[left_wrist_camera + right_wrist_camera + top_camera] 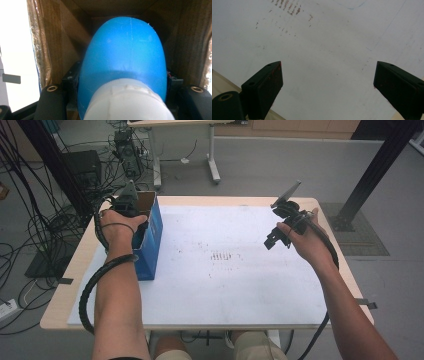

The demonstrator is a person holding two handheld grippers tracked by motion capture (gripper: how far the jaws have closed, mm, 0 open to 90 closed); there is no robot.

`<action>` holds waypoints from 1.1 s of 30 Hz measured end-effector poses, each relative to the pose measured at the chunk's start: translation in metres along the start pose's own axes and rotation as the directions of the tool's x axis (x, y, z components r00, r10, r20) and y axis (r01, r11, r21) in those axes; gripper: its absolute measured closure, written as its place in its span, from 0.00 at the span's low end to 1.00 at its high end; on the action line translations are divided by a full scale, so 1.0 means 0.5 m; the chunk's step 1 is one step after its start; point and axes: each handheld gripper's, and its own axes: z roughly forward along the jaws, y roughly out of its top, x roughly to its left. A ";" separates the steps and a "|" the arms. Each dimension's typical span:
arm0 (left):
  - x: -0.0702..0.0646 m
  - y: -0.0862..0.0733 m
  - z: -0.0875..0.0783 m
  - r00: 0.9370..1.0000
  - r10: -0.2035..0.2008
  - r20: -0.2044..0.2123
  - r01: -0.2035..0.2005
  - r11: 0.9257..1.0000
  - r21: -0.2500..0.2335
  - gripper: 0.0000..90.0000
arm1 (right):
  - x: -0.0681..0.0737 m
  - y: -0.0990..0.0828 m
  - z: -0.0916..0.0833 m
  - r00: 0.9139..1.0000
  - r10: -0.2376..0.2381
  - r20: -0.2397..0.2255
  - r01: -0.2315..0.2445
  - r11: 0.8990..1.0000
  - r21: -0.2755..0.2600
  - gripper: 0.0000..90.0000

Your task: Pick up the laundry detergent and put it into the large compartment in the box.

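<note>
The left claw is pushed down into the open top of a blue cardboard box standing upright at the left edge of the table. In the left gripper view its jaws sit either side of a rounded blue object with a white end, which fills the gap between them, with the brown inner walls of the box close all around. The jaws look clamped on that object, probably so it can travel through the narrow opening without catching the walls; whether it is going in or coming out cannot be told. The hand comes from above because the box opens only upward. The right claw hangs over the white sheet at the right of the table, jaws wide apart and empty in its own view, well apart from the box, likely kept clear and ready to receive or steady something.
</note>
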 end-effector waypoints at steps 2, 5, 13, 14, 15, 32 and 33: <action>0.000 -0.001 0.000 1.000 0.000 0.001 0.000 1.000 -0.001 0.40 | 0.001 0.001 0.001 1.000 -0.002 0.001 0.002 1.000 0.002 0.10; -0.001 -0.001 0.000 1.000 0.004 0.002 -0.004 1.000 -0.002 0.40 | 0.001 0.001 0.001 1.000 -0.003 -0.002 0.003 1.000 0.001 0.10; 0.001 -0.003 -0.003 1.000 0.006 0.007 -0.006 1.000 -0.007 0.40 | 0.003 0.000 0.000 1.000 -0.003 0.001 0.003 1.000 0.002 0.10; 0.003 -0.004 -0.005 1.000 0.002 0.014 -0.002 1.000 -0.012 0.39 | 0.003 -0.001 0.000 1.000 -0.004 0.001 0.004 1.000 0.000 0.10; 0.005 -0.004 -0.008 1.000 0.002 0.016 -0.001 1.000 -0.015 0.39 | 0.003 0.000 0.000 1.000 -0.004 0.000 0.004 1.000 0.000 0.10; 0.000 -0.022 -0.098 0.999 0.047 0.005 -0.047 0.998 -0.048 0.32 | 0.003 0.015 0.001 1.000 -0.013 -0.005 0.013 1.000 0.007 0.10; -0.001 -0.023 -0.105 0.998 0.061 0.004 -0.061 0.997 -0.047 0.31 | 0.003 0.016 0.001 1.000 -0.015 -0.005 0.015 1.000 0.006 0.10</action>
